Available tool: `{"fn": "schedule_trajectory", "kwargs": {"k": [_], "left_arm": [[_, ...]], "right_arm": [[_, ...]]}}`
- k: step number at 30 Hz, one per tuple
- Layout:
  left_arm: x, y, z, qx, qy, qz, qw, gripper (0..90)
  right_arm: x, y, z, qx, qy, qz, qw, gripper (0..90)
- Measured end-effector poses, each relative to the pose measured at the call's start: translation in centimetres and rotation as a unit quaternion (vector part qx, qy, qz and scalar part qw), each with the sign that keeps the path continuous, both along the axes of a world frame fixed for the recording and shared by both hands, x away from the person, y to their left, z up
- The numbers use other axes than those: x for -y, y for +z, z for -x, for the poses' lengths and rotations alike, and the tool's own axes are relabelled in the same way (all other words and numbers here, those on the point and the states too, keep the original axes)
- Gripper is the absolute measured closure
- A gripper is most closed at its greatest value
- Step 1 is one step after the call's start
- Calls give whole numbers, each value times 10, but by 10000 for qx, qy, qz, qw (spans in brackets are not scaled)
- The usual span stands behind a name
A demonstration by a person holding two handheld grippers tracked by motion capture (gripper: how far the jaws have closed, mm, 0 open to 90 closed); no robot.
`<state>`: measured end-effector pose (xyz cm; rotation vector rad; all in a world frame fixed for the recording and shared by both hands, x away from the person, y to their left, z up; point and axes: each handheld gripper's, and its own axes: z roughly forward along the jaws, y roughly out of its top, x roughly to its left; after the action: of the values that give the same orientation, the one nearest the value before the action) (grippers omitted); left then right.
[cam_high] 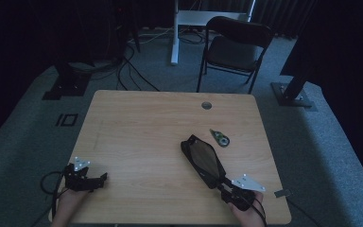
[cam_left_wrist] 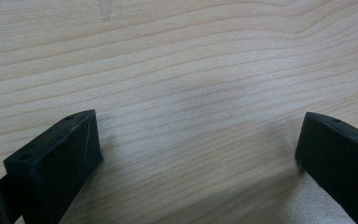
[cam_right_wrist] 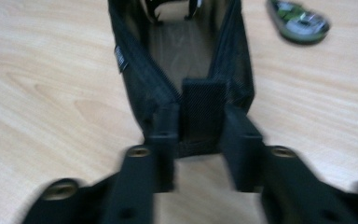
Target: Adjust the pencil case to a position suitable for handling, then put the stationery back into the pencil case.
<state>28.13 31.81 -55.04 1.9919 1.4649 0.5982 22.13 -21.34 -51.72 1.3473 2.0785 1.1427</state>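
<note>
A black mesh pouch [cam_high: 203,161] lies open on the wooden table [cam_high: 142,127], slanting from the middle toward the front right. My right gripper [cam_high: 221,183] sits at its near end. In the right gripper view, the pouch [cam_right_wrist: 186,51] stretches away, and its end tab stands between the jaws of the right gripper [cam_right_wrist: 203,140], which are apart with bare table showing between them. A green tape dispenser [cam_high: 220,137] [cam_right_wrist: 298,21] lies just beyond the pouch. At the front left, my left gripper [cam_high: 101,178] rests low over bare wood, its jaws [cam_left_wrist: 198,140] wide apart and holding nothing.
A round cable hole [cam_high: 206,105] sits near the table's far edge. Behind the table stand a black folding chair [cam_high: 236,47] and a white desk leg [cam_high: 174,38]. Cables run over the grey carpet. A small grey tag [cam_high: 282,193] lies beside the table's right front corner.
</note>
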Motion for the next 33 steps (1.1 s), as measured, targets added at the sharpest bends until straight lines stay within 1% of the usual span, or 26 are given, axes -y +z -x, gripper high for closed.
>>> {"fn": "schedule_trajectory", "kwargs": {"k": [1, 3, 4, 5, 6, 9, 11, 13, 15, 17, 20, 21, 23, 25, 28, 30, 33], "left_arm": [[0, 0, 0, 0, -1, 1, 10000, 2], [0, 0, 0, 0, -1, 0, 10000, 2], [0, 0, 0, 0, -1, 0, 10000, 2], [0, 0, 0, 0, -1, -1, 10000, 2], [0, 0, 0, -1, -1, 0, 10000, 2], [0, 0, 0, 0, -1, 0, 10000, 2], [0, 0, 0, -1, -1, 0, 10000, 2], [0, 0, 0, 0, 0, -1, 10000, 2], [0, 0, 0, 0, 0, -1, 10000, 2], [0, 0, 0, 0, -1, 0, 10000, 2], [0, 0, 0, -1, -3, -1, 10000, 2], [0, 0, 0, 0, -1, 0, 10000, 2], [0, 0, 0, 0, -1, -1, 10000, 2], [0, 0, 0, 0, 0, 0, 10000, 2], [0, 0, 0, -1, -1, 0, 10000, 2], [0, 0, 0, -1, -2, -2, 10000, 2], [0, 0, 0, 0, -1, 1, 10000, 2]], "right_arm": [[0, 0, 0, -13, -5, -78, 10000, 580], [-2, 3, 1, 25, 37, -57, 10000, 572], [-2, 4, 1, 31, 46, -135, 9999, 555], [-1, 5, 0, 32, 66, -163, 9998, 546], [-1, 6, 0, 46, 65, -154, 9999, 526], [1, 9, -2, 108, 44, -226, 9997, 499], [3, 13, -4, 181, 49, -222, 9996, 493], [5, 17, -6, 236, 46, -297, 9993, 477], [7, 21, -8, 312, 69, -282, 9991, 457], [10, 27, -10, 374, 75, -387, 9985, 451], [15, 35, -15, 536, 39, -406, 9977, 446], [17, 37, -17, 552, 26, -422, 9976, 441], [21, 40, -21, 640, -7, -392, 9972, 439], [24, 42, -28, 649, -65, -371, 9972, 429], [30, 40, -38, 671, -84, -338, 9971, 427], [33, 38, -45, 711, -148, -258, 9970, 418], [36, 35, -54, 681, -218, -196, 9972, 399]]}}
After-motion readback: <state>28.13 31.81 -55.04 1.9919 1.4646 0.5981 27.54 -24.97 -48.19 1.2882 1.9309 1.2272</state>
